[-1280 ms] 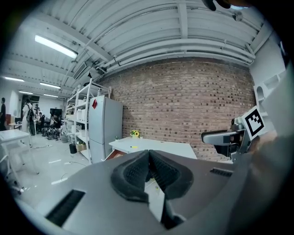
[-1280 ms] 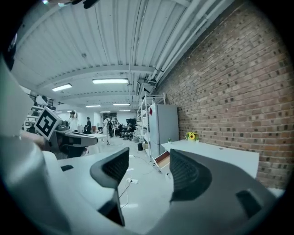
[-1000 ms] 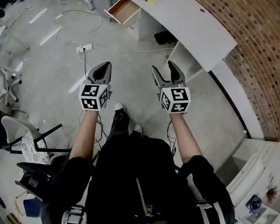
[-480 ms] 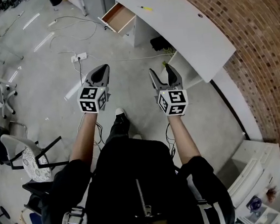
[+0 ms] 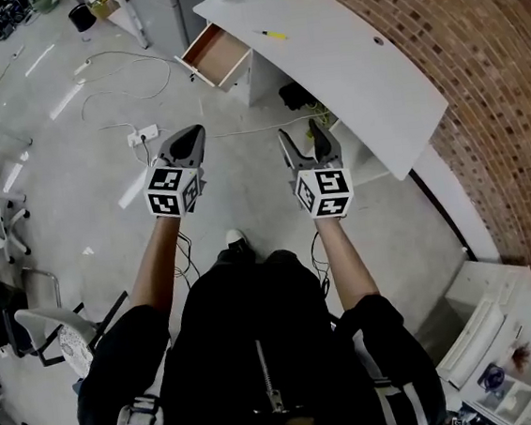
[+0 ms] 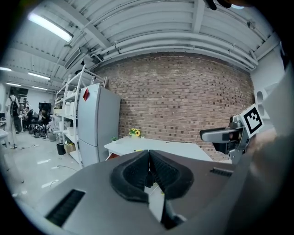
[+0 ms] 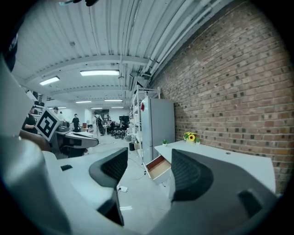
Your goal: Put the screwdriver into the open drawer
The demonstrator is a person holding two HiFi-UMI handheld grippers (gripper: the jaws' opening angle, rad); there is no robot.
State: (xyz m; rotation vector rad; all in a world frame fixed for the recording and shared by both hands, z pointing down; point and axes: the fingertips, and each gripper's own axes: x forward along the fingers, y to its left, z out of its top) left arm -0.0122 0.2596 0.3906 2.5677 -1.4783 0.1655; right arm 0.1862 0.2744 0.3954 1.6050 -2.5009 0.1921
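Out in front of the person, the right gripper [image 5: 302, 139] is held above the floor with its jaws wide apart and empty, while the left gripper [image 5: 190, 141] has its jaws pressed together on nothing. Well ahead of both, the yellow screwdriver [image 5: 274, 34] lies on the white counter [image 5: 363, 64], its long axis roughly crosswise to the reach. It looks nearer the right gripper, and the open drawer [image 5: 216, 56] is just left of it.

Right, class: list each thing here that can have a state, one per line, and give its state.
drawer: open, pulled out from under the desk.
screwdriver: lying on the desk top, not held.
left gripper: jaws together, nothing between them.
right gripper: jaws apart, empty.
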